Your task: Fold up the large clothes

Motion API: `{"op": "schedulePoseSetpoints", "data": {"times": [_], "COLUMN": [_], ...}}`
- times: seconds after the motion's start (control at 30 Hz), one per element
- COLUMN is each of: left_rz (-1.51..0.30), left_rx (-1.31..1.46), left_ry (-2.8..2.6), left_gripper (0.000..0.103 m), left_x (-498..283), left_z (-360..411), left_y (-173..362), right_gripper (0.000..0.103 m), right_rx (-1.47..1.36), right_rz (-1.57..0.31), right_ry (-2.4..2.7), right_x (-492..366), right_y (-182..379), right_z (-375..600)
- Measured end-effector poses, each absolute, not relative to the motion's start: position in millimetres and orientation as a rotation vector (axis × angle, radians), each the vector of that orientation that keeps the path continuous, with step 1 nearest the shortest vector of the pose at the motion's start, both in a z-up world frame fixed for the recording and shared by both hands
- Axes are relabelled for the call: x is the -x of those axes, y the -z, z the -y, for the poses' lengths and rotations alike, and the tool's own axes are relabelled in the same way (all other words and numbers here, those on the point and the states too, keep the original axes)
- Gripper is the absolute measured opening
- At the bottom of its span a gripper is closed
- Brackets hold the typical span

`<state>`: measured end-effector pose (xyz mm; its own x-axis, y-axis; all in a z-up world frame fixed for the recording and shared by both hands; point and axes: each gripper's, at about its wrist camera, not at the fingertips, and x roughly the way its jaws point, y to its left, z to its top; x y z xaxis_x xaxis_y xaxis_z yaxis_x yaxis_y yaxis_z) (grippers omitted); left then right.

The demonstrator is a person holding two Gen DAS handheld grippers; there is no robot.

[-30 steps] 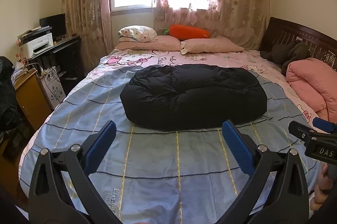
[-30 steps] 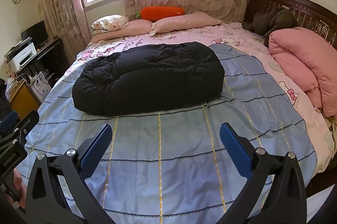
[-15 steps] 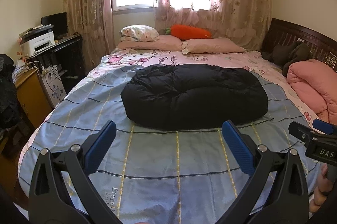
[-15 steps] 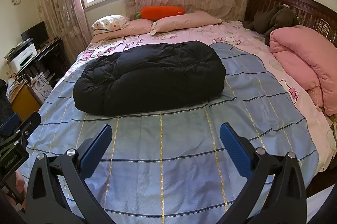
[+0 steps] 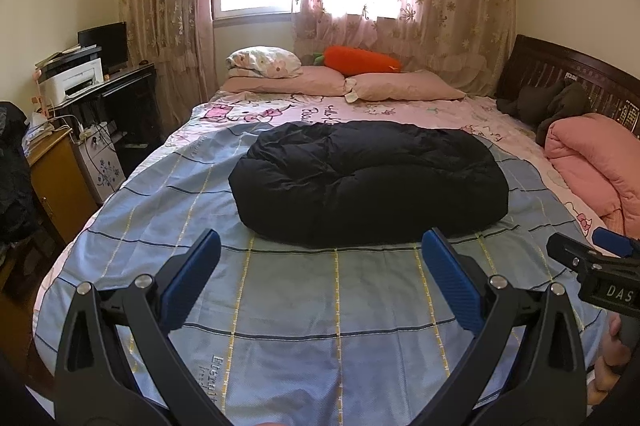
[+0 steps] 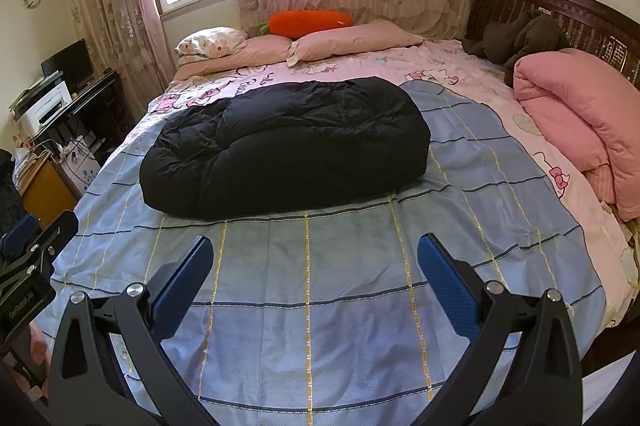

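Note:
A black puffy padded garment [image 5: 368,182] [image 6: 284,154] lies folded into a thick oblong bundle in the middle of the bed, on the blue checked sheet [image 5: 320,306] [image 6: 320,290]. My left gripper [image 5: 320,258] hovers over the sheet in front of the bundle, open, nothing between its blue pads. My right gripper [image 6: 316,262] is likewise open and held back from the bundle. The right gripper's body shows at the right edge of the left wrist view, and the left one at the left edge of the right wrist view.
Pink pillows [image 5: 400,86], a floral pillow [image 5: 264,60] and an orange carrot plush [image 5: 360,60] line the far side. A folded pink quilt [image 6: 576,114] and dark clothes [image 6: 516,38] lie by the wooden headboard on the right. A desk with printer [image 5: 76,80] and a cabinet stand left.
Both grippers have drifted slightly back and upward; the bundle sits a little lower and farther in view. Nothing was gripped or released.

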<state>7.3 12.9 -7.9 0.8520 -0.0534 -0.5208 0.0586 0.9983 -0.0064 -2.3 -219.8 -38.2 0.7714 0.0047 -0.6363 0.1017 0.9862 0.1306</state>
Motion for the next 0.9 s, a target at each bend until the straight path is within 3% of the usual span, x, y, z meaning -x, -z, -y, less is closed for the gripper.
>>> {"op": "schedulePoseSetpoints", "data": {"times": [0.9], "left_rz": [-0.583], "left_rx": [0.017], "left_ry": [0.089], "left_gripper": [0.101], "left_x": [-11.8], "left_z": [-10.6], "left_y": [13.5], "right_gripper": [0.102], "right_rx": [-0.166], "right_rz": [-0.717], "right_ry": [0.026], "right_x": [-0.6], "right_y": [44.1], "right_z": [219.0]}}
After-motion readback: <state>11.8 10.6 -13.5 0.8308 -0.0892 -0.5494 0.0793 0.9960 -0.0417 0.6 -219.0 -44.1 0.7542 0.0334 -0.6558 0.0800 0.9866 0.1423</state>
